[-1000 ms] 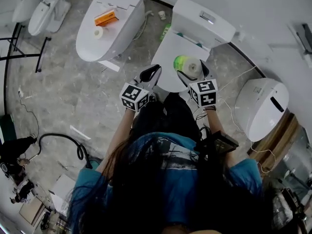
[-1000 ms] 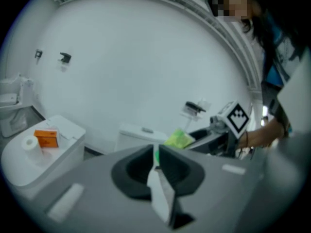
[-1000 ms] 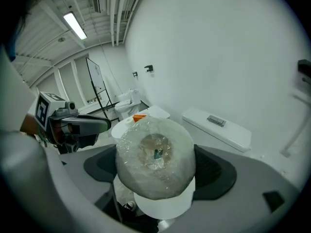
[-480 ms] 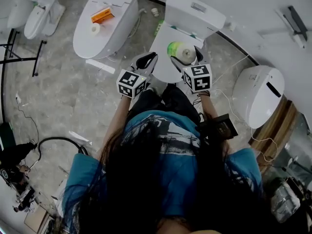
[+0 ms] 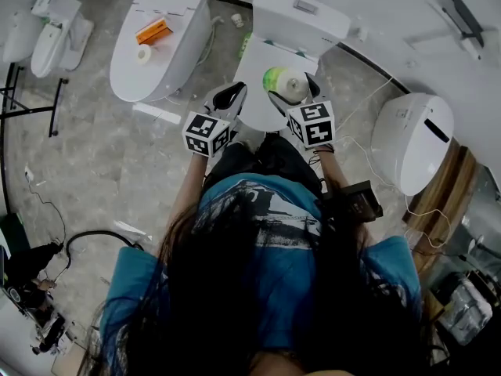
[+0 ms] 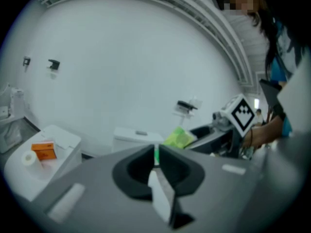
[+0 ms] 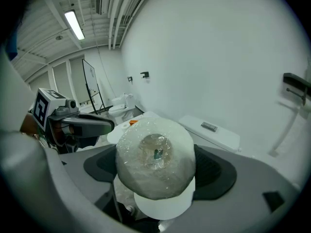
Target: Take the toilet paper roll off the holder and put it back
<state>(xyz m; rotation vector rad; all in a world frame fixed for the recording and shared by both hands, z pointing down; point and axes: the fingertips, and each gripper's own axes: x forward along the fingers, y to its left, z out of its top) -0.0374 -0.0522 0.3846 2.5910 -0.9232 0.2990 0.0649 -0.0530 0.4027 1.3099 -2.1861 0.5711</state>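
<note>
Over the middle toilet (image 5: 300,12), right gripper (image 5: 294,89) clamps the wrapped roll (image 7: 155,155).

Grips a toilet paper roll (image 5: 296,83), partly wrapped in green, between the jaws of the right claw (image 5: 291,89), above the closed lid of the middle toilet (image 5: 254,69). Holds the left claw (image 5: 233,94) just beside it on the left, jaws close together, over the same lid. Faces a row of white toilets on a grey stone floor (image 5: 94,155). Lying on the neighbouring toilet (image 5: 168,61) to the left: an orange box (image 5: 152,30) and a small paper roll (image 5: 143,53), near each other. Looped on the floor at lower left: a black hose (image 5: 98,237).
</note>
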